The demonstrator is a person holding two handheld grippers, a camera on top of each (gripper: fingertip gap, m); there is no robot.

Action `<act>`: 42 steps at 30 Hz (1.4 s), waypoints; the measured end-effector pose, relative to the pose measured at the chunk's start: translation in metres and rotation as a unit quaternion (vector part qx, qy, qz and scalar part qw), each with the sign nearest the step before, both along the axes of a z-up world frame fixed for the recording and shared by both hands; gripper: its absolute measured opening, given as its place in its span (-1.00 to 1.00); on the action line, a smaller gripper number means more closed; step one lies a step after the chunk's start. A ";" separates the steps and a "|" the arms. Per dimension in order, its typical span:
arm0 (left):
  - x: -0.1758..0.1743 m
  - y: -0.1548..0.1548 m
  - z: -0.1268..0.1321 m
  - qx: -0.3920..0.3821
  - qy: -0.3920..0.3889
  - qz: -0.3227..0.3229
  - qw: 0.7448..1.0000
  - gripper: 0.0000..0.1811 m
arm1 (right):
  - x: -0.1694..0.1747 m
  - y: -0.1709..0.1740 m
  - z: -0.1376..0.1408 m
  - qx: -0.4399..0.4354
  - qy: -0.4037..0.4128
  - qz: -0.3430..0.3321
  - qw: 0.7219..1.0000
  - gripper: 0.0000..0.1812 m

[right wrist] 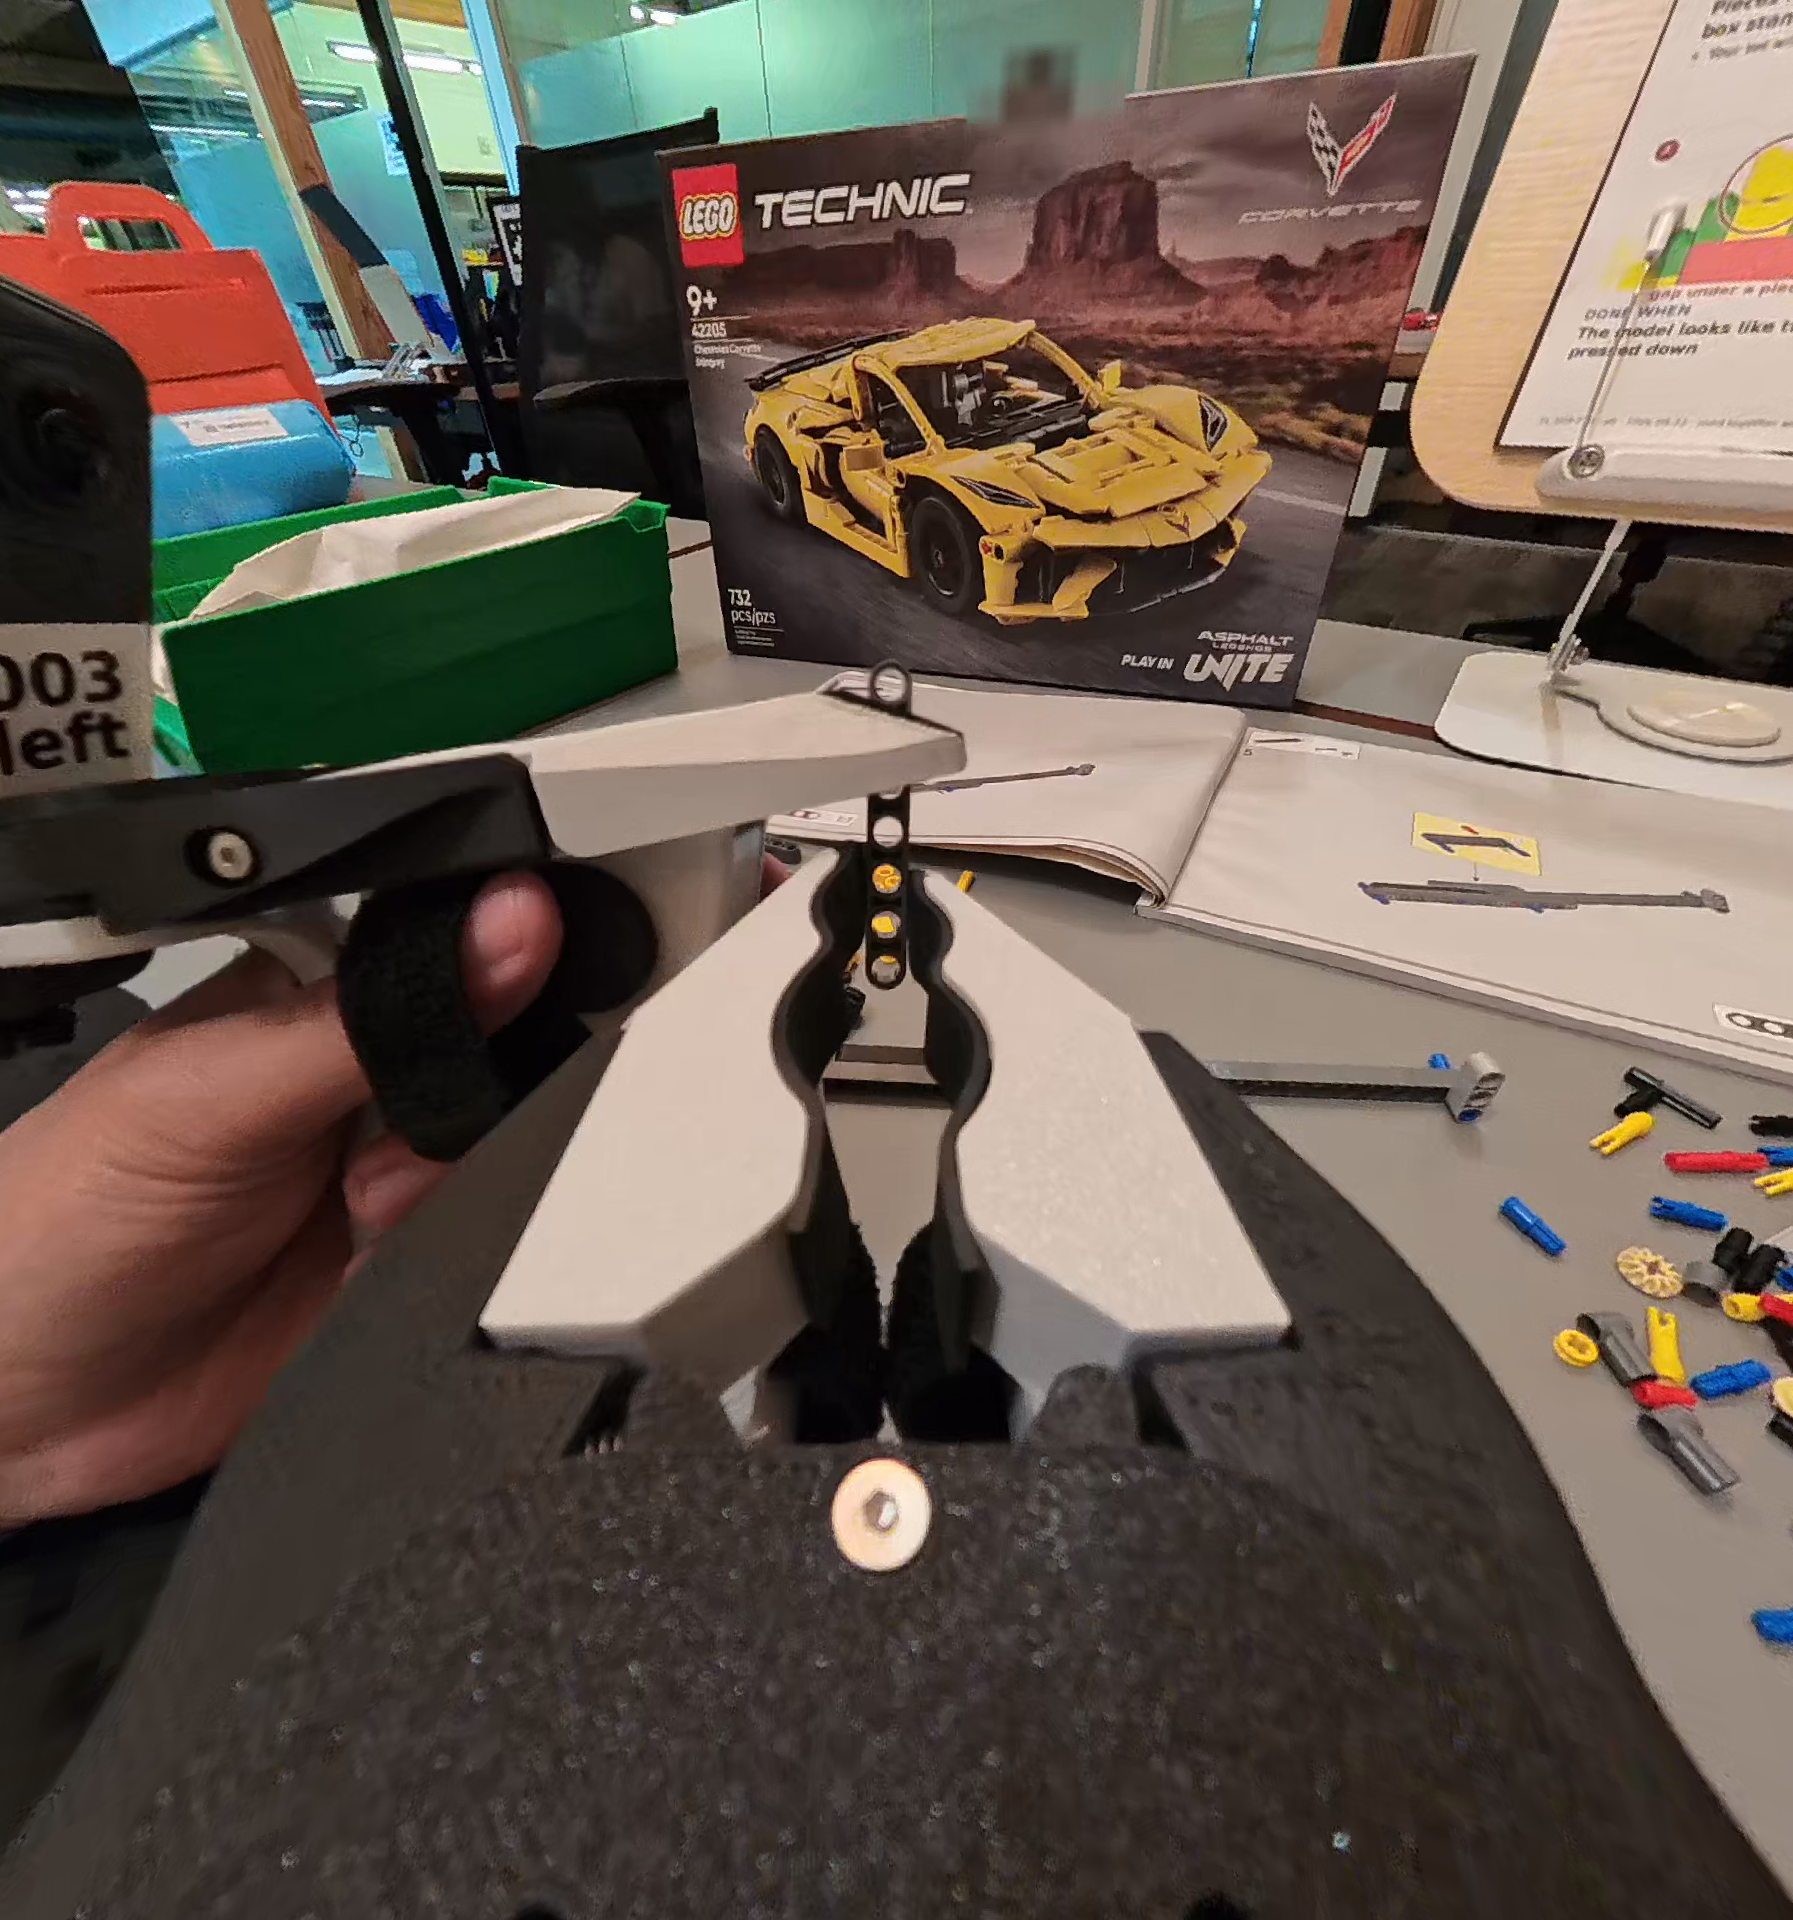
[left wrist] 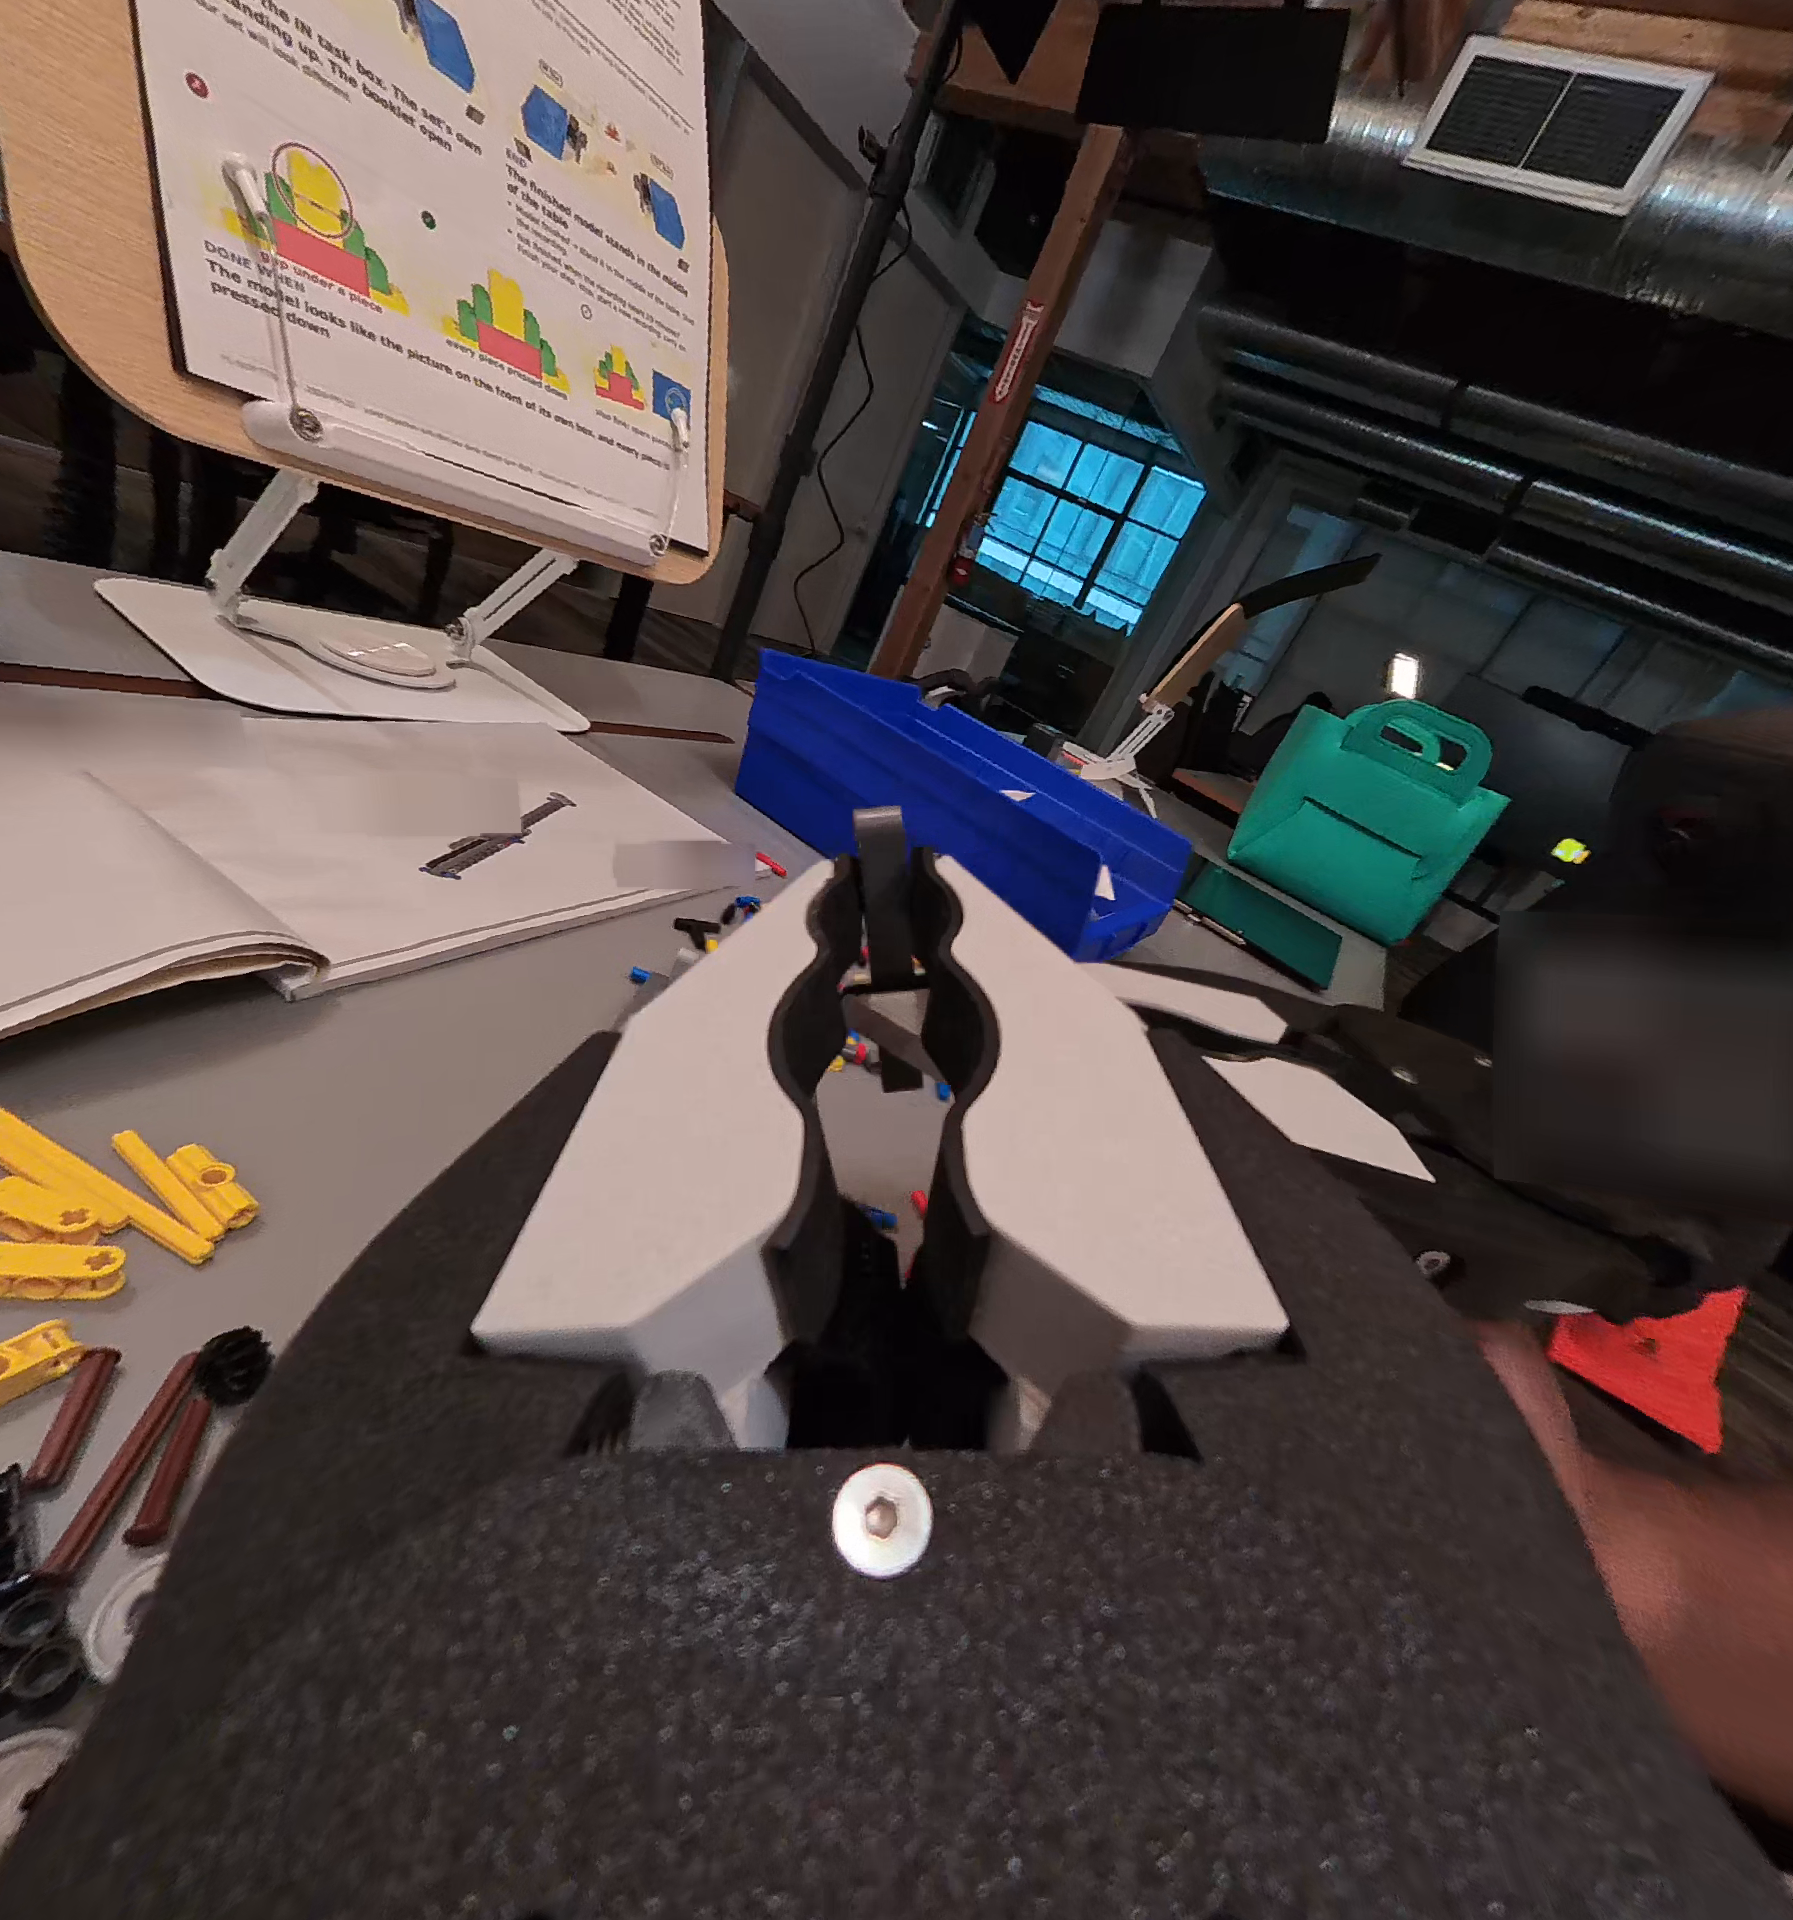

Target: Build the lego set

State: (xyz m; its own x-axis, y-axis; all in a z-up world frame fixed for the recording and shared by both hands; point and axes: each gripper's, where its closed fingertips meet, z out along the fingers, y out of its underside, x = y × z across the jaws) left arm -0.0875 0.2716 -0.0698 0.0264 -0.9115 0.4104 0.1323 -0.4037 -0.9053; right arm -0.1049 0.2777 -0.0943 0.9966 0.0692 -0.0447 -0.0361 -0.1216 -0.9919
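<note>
A black lego beam (left wrist: 879, 844) with holes stands upright between my left gripper's (left wrist: 887, 878) fingers, which are shut on it. In the right wrist view the same beam (right wrist: 888, 831) hangs below the left gripper (right wrist: 907, 740), which reaches in from the left, held by a hand. Its lower end carries yellow pins (right wrist: 885, 880) and sits between my right gripper's (right wrist: 884, 888) pads, which close against its sides. The right gripper's fingers (left wrist: 1318, 1117) also show at the right of the left wrist view.
An open instruction booklet (right wrist: 1391, 862) lies behind the grippers. The lego set box (right wrist: 1027, 395) and a green bin (right wrist: 414, 623) stand at the back, and a blue bin (left wrist: 954, 800) lies to the side. Small loose pieces (right wrist: 1723, 1278), a long grey assembly (right wrist: 1359, 1081) and yellow beams (left wrist: 71, 1195) lie on the grey table. My left and right fingertips are right by each other.
</note>
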 end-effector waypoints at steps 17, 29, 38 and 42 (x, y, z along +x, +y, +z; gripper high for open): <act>-0.015 0.025 -0.003 0.074 0.056 0.005 0.996 -0.93 | 0.093 -0.028 -0.012 -0.134 0.025 0.063 0.989 -0.74; -0.010 0.011 -0.018 0.074 0.076 -0.024 0.994 -0.93 | 0.060 -0.045 -0.100 -0.301 -0.101 0.068 0.946 -0.84; -0.011 0.013 -0.020 0.064 0.078 -0.027 0.995 -0.93 | 0.069 -0.029 -0.117 -0.407 -0.092 0.126 0.900 -0.81; -0.012 0.014 -0.021 0.065 0.079 -0.026 0.994 -0.93 | 0.068 -0.027 -0.118 -0.430 -0.101 0.141 0.886 -0.84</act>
